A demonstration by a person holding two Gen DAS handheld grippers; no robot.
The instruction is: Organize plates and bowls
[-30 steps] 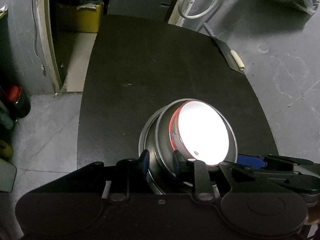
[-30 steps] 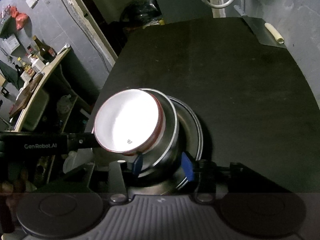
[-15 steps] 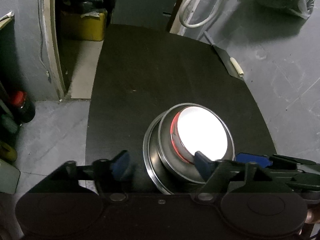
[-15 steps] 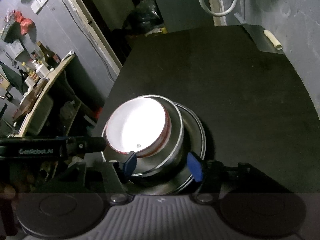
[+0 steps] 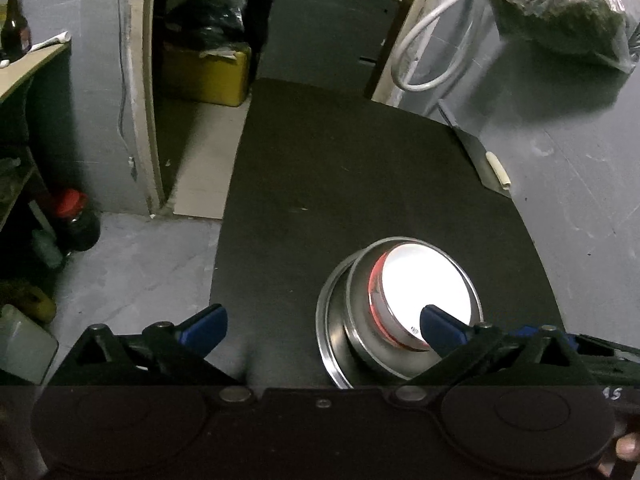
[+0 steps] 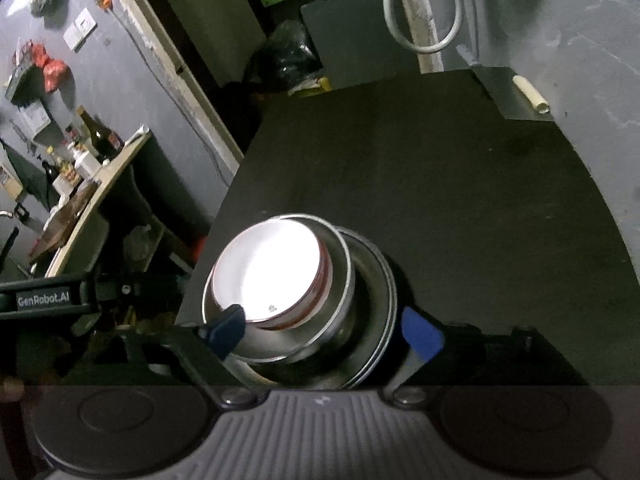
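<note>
A white bowl with a red band (image 5: 424, 286) sits inside a steel bowl (image 5: 364, 344), which rests on a steel plate (image 5: 326, 328) near the front of the black table (image 5: 340, 184). The same stack shows in the right wrist view: white bowl (image 6: 268, 272), steel bowl (image 6: 340, 280), steel plate (image 6: 384, 280). My left gripper (image 5: 322, 326) is open and empty, above and left of the stack. My right gripper (image 6: 322, 330) is open and empty, its jaws spread on either side of the stack's near edge.
A grey flat piece with a white roll (image 5: 496, 168) lies at the table's far right edge. A white hose (image 5: 432, 48) hangs on the wall behind. A red-capped jar (image 5: 76, 220) stands on the floor to the left. A shelf with bottles (image 6: 88, 152) is at left.
My left gripper let go of the steel bowl's rim, opened wide and pulled back and up. My right gripper also opened and drew back. The stack stays on the table.
</note>
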